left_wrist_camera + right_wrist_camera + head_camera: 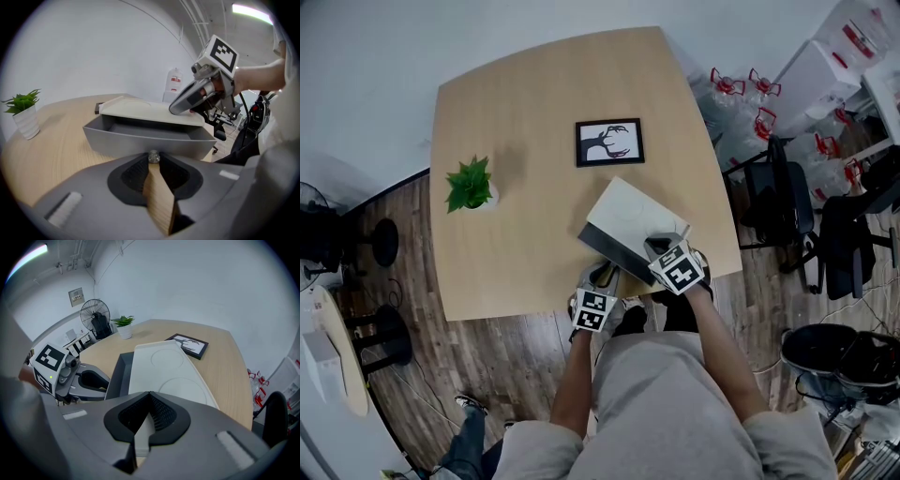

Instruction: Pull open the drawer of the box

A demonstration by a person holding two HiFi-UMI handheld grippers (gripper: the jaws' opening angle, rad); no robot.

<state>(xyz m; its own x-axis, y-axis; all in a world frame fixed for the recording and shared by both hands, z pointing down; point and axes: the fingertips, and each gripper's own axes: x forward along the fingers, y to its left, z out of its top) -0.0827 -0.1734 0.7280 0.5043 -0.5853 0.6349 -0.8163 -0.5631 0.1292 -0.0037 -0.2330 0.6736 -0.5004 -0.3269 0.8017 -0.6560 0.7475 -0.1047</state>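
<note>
Clearly, the left tool (pixel 153 164) is closed on the small knob (pixel 153 156) of the grey drawer (pixel 140 139), while the right tool (pixel 149 395), jaws together and empty, is laid on the white top of the box (pixel 164 366), probably to steady it. The pull seems well under way, as the drawer is seen partly out; a straight draw toward the person is called for, with the box held down. The box is placed near the front edge of the tabletop (pixel 525 141), its long axis diagonal, parallel to the drawer front, which is pointed at the left tool.
</note>
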